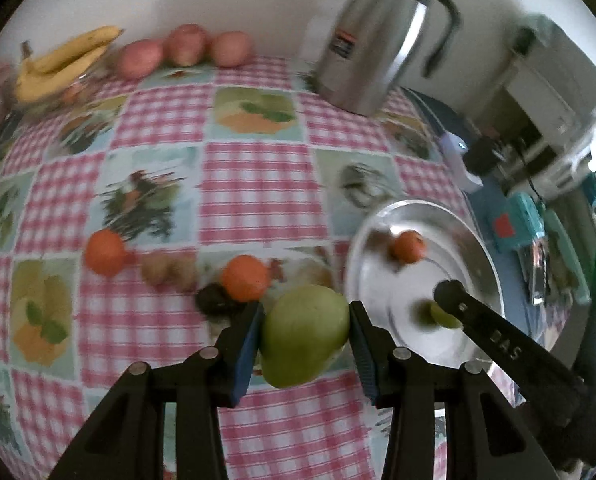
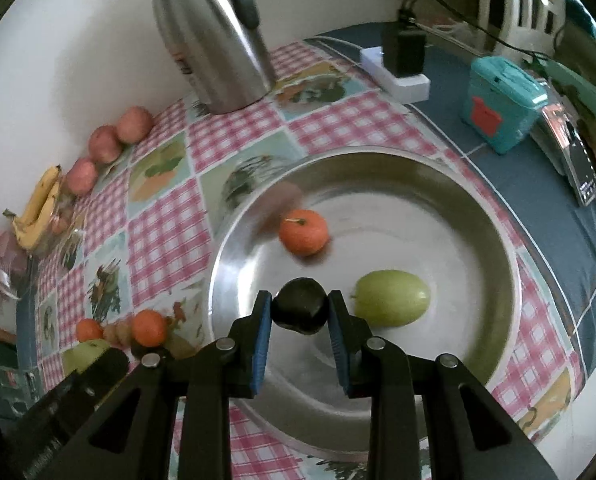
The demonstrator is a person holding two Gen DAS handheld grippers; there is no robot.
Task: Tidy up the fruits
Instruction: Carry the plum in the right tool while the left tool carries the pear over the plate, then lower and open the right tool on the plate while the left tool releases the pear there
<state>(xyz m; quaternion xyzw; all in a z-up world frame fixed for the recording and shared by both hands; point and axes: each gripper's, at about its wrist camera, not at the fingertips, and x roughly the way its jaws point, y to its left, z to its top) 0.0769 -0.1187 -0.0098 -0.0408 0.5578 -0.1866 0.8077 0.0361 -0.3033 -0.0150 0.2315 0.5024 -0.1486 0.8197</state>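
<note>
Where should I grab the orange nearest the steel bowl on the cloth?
Take that orange across its round middle, coming down from above. Probably set the fingers near-and-far rather than side to side, since a dark fruit sits against its left and the steel bowl lies to its right. Both hand-held grippers are full now.

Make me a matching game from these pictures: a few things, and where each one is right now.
Things:
1. green pear
2. dark fruit
3. bananas
4. metal jug

Places:
A. standing upright by the wall
B. held in the right tool, over the metal bowl
C. at the table's far edge beside the red apples
D. held in the left tool

Pairs: 1-D, 2-B, 3-C, 4-A
</note>
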